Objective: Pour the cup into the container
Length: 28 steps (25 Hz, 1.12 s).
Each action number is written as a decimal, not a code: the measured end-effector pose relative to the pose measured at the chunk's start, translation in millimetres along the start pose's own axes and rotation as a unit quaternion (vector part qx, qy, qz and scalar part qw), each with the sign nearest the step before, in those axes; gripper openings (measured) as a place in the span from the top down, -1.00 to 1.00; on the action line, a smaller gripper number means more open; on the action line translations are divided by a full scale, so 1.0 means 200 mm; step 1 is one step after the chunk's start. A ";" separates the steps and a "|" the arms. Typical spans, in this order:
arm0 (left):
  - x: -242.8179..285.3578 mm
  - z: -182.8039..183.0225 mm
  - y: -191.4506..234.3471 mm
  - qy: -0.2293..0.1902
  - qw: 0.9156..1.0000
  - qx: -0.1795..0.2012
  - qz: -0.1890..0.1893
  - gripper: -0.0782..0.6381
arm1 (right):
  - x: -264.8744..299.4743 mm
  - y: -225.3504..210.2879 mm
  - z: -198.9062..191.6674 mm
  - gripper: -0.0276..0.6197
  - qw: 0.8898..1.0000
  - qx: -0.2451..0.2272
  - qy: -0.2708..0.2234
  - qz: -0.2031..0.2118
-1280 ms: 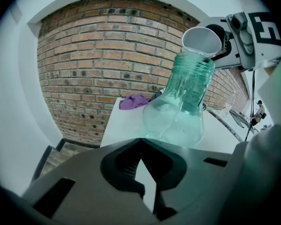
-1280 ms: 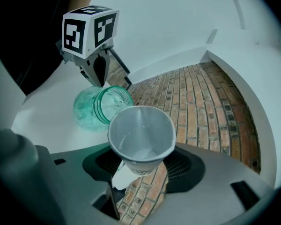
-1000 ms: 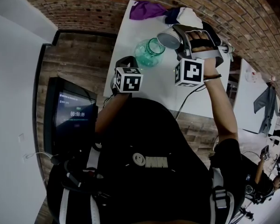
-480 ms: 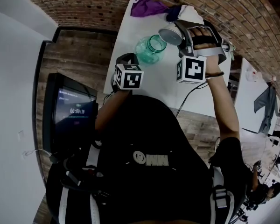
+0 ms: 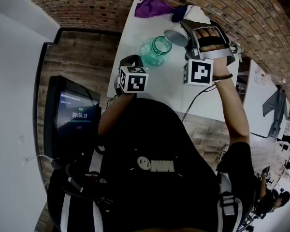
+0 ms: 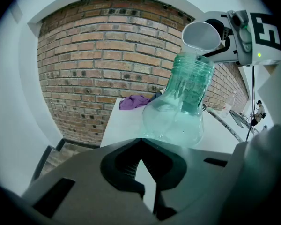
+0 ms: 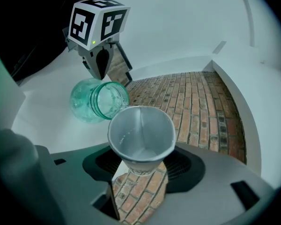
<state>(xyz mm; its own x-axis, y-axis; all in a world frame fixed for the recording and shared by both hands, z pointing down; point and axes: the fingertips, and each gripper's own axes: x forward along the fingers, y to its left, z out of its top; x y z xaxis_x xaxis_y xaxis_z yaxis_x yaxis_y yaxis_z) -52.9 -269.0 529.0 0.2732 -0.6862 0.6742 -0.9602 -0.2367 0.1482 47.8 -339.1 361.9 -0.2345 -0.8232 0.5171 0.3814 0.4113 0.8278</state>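
Observation:
A teal glass jar stands upright on the white table. My right gripper is shut on a grey paper cup and holds it tipped on its side, its rim at the jar's mouth. In the right gripper view the cup sits between the jaws with its open mouth facing the jar; little shows inside it. The left gripper view has the cup right over the jar's neck. My left gripper is shut on nothing, just in front of the jar.
A purple cloth and a white and dark cloth lie at the table's far end by the brick wall. A lit monitor stands left of the table. A cable runs off the near edge.
The tipped cup and my right gripper have shifted slightly farther up over the jar since a second ago. The left gripper and the jar have stayed put.

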 end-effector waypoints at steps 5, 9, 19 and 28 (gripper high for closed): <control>0.00 0.00 0.00 0.001 1.000 0.001 0.000 0.78 | -0.01 -0.02 -0.01 0.07 1.000 -0.020 0.005 -0.014; 0.00 0.00 0.00 0.001 1.000 0.001 0.000 0.78 | -0.02 -0.05 -0.01 0.07 0.999 -0.037 0.005 -0.024; 0.00 -0.01 0.01 -0.002 1.000 -0.001 -0.001 0.78 | -0.04 -0.10 0.01 0.07 0.994 -0.095 0.007 -0.058; 0.00 0.00 0.00 -0.001 1.000 -0.002 0.000 0.78 | -0.08 -0.17 0.03 0.07 0.988 -0.134 0.014 -0.078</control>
<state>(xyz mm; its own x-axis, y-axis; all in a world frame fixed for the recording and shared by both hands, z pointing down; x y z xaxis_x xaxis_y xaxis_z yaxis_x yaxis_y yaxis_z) -52.9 -268.7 529.9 0.2735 -0.6869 0.6733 -0.9604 -0.2343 0.1510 33.6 -338.6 326.7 -0.2859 -0.8804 0.3784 0.5668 0.1630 0.8075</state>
